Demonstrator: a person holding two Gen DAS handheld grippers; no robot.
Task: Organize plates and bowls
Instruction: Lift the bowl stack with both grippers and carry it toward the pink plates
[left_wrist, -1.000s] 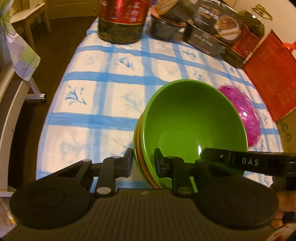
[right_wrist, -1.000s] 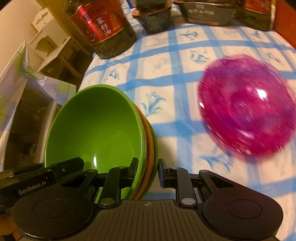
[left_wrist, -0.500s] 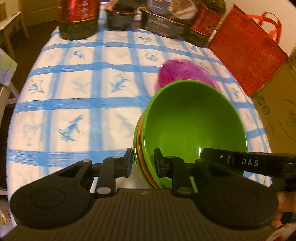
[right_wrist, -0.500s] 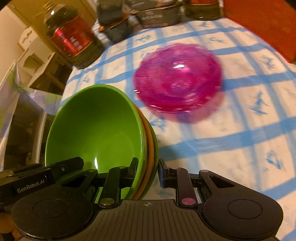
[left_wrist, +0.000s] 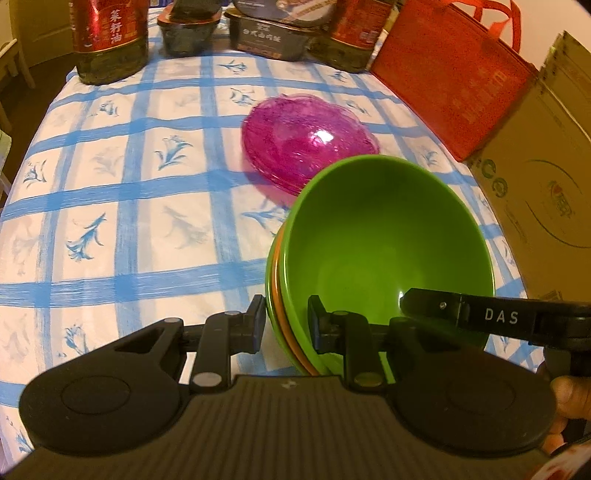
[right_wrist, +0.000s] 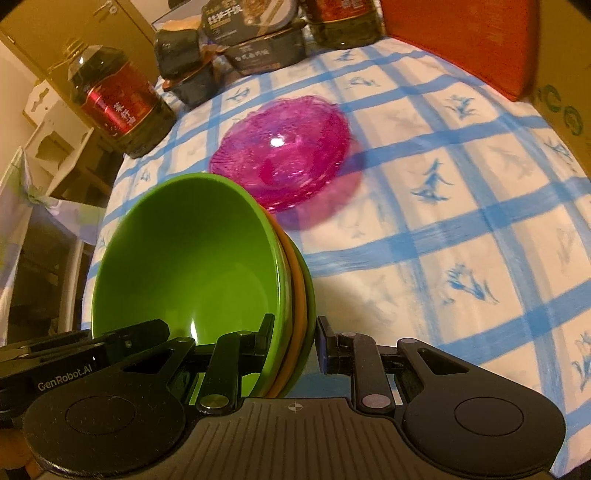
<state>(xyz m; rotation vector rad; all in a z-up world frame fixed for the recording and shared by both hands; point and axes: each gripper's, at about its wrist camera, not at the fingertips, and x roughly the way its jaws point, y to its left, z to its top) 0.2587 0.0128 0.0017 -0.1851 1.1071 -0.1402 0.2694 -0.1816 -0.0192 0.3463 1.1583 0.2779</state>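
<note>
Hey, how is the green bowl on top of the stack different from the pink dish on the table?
The green bowl is opaque and smooth; the pink dish is see-through and textured.
The green bowl is nested in a stack, gripped at opposite rims by the left gripper and right gripper; the pink dish is ungripped.
The green bowl is tilted above the tablecloth; the pink dish lies on it.
Both are round and empty.

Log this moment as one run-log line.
left gripper: shut on bowl stack rim | right gripper: shut on opposite rim | stack: lifted, tilted | pink plates: on tablecloth, beyond stack
</note>
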